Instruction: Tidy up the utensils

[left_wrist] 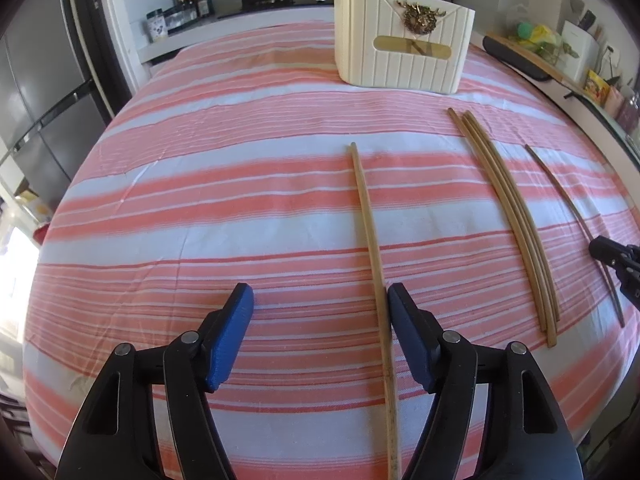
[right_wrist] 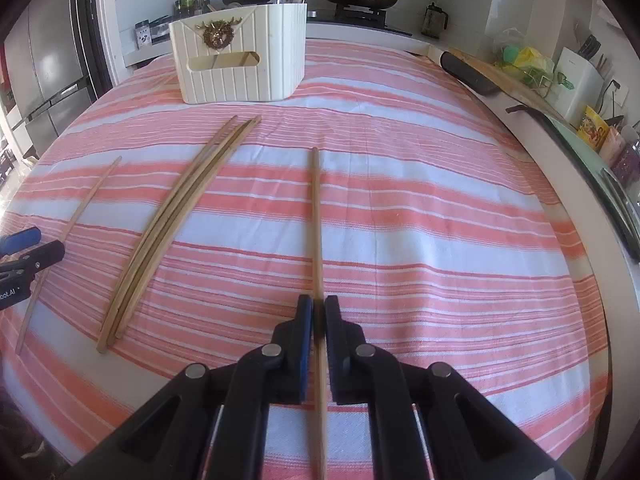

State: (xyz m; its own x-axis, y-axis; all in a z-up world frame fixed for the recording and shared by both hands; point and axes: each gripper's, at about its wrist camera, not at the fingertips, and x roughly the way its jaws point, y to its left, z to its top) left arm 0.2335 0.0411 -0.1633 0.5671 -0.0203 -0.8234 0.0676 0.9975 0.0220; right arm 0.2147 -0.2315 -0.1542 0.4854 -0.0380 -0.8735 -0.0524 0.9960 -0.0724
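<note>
**A:** What is laid out here?

**B:** A counter under a pink-and-white striped cloth. At its far end stands a cream ribbed caddy, with utensils already inside. On the cloth lie a bundle of chopsticks in the middle, a single chopstick to their left, and another, the right chopstick, to their right.

**B:** And the claws?

**A:** The left claw is spread wide, low over the cloth; the single chopstick runs along the inner face of its right finger, ungripped. The right claw is clamped on the right chopstick near its thicker end.

**B:** How should the lift go?

**A:** Probably slowly: held so far back, the long tip may droop or swing. Tilting it tip-down over the caddy's open top should help it drop in cleanly.
</note>
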